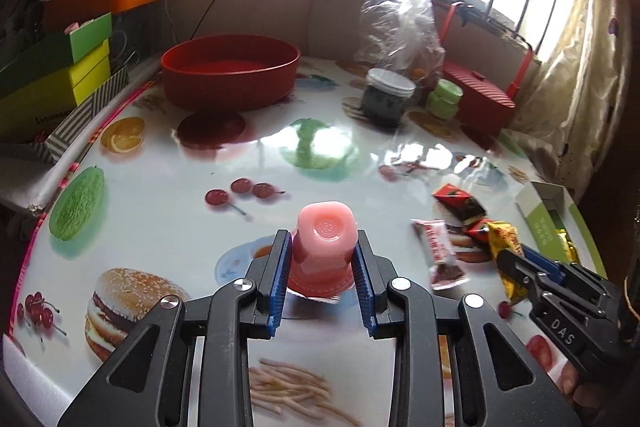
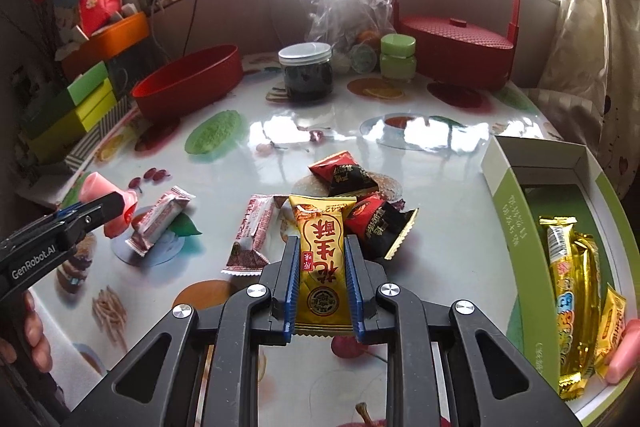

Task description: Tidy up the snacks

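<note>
**A:** What do I have in each hand right now?

**B:** On my left gripper (image 1: 322,259) the jaws are closed partway on the pink jelly cup (image 1: 325,247), gripping its sides with the base pointing away from me, above the desk (image 1: 168,195). On my right gripper (image 2: 322,279) the jaws are pinched nearly together on the gold peanut-candy packet (image 2: 322,259), flat between the pads, clear of the loose pile.

**A:** How do they feel to carry?

**B:** Both look light. The cup I judge to be thin, slick plastic with a soft filling and a foil lid (squeeze hard and I would expect it to buckle or pop), so a hold low on the wider part near the rim seems safest. The packet is crinkly film over something brittle; I would hold it across the middle, as I do, not by the sealed ends, which could slide out.

**A:** Where does everything else sit?

**B:** 2 red-and-black packets (image 2: 360,199) and 2 white bars (image 2: 252,231) lie on the desk near the right jaws. The green box (image 2: 516,211) at the right edge already holds gold snacks (image 2: 576,295), and the red tub (image 1: 230,69) sits empty at the back.
</note>
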`<move>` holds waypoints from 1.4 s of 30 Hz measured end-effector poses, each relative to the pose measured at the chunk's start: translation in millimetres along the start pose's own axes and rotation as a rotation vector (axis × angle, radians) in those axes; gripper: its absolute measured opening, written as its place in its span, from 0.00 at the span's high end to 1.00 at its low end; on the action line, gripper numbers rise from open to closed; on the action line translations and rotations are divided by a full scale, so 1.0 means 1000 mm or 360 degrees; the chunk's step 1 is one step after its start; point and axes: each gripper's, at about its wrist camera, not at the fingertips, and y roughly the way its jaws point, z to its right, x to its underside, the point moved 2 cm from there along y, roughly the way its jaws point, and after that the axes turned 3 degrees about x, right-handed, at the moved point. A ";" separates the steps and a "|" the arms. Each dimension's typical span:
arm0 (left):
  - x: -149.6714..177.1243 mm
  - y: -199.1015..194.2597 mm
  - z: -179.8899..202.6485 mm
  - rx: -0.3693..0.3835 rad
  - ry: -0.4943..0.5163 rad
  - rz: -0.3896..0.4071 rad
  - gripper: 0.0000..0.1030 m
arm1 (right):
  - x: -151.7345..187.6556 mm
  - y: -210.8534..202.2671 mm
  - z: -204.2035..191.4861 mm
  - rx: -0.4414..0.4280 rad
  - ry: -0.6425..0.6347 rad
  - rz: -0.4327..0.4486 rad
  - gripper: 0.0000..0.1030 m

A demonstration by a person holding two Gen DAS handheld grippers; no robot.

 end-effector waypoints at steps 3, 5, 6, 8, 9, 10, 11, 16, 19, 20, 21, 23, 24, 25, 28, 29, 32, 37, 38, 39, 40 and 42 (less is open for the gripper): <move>-0.001 -0.006 0.007 0.0018 0.0021 0.0015 0.70 | 0.001 -0.006 0.002 0.0001 0.0006 0.0018 0.80; -0.001 -0.009 0.011 0.0028 0.0035 0.0025 0.70 | 0.001 -0.010 0.003 0.0000 0.0013 0.0029 0.80; -0.001 -0.010 0.014 0.0034 0.0039 0.0026 0.70 | 0.002 -0.013 0.004 0.0000 0.0018 0.0034 0.80; -0.001 -0.013 0.017 0.0044 0.0049 0.0033 0.70 | 0.002 -0.017 0.005 -0.0001 0.0026 0.0047 0.80; -0.001 -0.013 0.018 0.0045 0.0051 0.0033 0.70 | 0.002 -0.020 0.006 -0.0002 0.0029 0.0052 0.80; -0.001 -0.014 0.020 0.0051 0.0054 0.0036 0.70 | 0.003 -0.021 0.006 -0.0001 0.0030 0.0056 0.80; -0.001 -0.015 0.021 0.0055 0.0057 0.0037 0.70 | 0.003 -0.023 0.006 0.0001 0.0031 0.0061 0.80; 0.000 -0.019 0.029 0.0068 0.0082 0.0043 0.70 | 0.005 -0.032 0.010 0.0005 0.0047 0.0084 0.80; 0.001 -0.021 0.034 0.0085 0.0098 0.0044 0.70 | 0.006 -0.037 0.012 0.0009 0.0052 0.0097 0.80; 0.001 -0.022 0.036 0.0093 0.0105 0.0044 0.70 | 0.006 -0.039 0.013 0.0011 0.0055 0.0102 0.80; 0.001 -0.022 0.038 0.0097 0.0109 0.0043 0.70 | 0.007 -0.041 0.014 0.0012 0.0059 0.0105 0.80; 0.002 -0.023 0.043 0.0120 0.0121 0.0040 0.70 | 0.007 -0.045 0.017 0.0017 0.0069 0.0109 0.80; 0.002 -0.023 0.047 0.0127 0.0128 0.0036 0.70 | 0.008 -0.046 0.018 0.0021 0.0071 0.0108 0.80; 0.002 -0.023 0.049 0.0135 0.0131 0.0032 0.70 | 0.008 -0.049 0.021 0.0030 0.0074 0.0110 0.80; 0.004 -0.022 0.058 0.0165 0.0154 0.0020 0.70 | 0.010 -0.055 0.027 0.0047 0.0088 0.0118 0.80; 0.005 -0.022 0.061 0.0171 0.0159 0.0020 0.70 | 0.011 -0.056 0.030 0.0053 0.0094 0.0121 0.80; 0.006 -0.022 0.070 0.0193 0.0180 0.0014 0.70 | 0.013 -0.062 0.038 0.0075 0.0111 0.0129 0.80; 0.003 -0.021 0.087 0.0240 0.0217 0.0016 0.70 | 0.016 -0.071 0.051 0.0103 0.0145 0.0145 0.80; 0.003 -0.021 0.090 0.0250 0.0222 0.0015 0.70 | 0.017 -0.073 0.053 0.0112 0.0150 0.0149 0.80; 0.003 -0.021 0.093 0.0262 0.0231 0.0012 0.70 | 0.018 -0.075 0.056 0.0122 0.0158 0.0152 0.80; 0.003 -0.020 0.098 0.0275 0.0240 0.0008 0.70 | 0.019 -0.077 0.058 0.0130 0.0165 0.0152 0.80; 0.003 -0.019 0.107 0.0297 0.0266 0.0007 0.70 | 0.020 -0.080 0.064 0.0144 0.0181 0.0158 0.80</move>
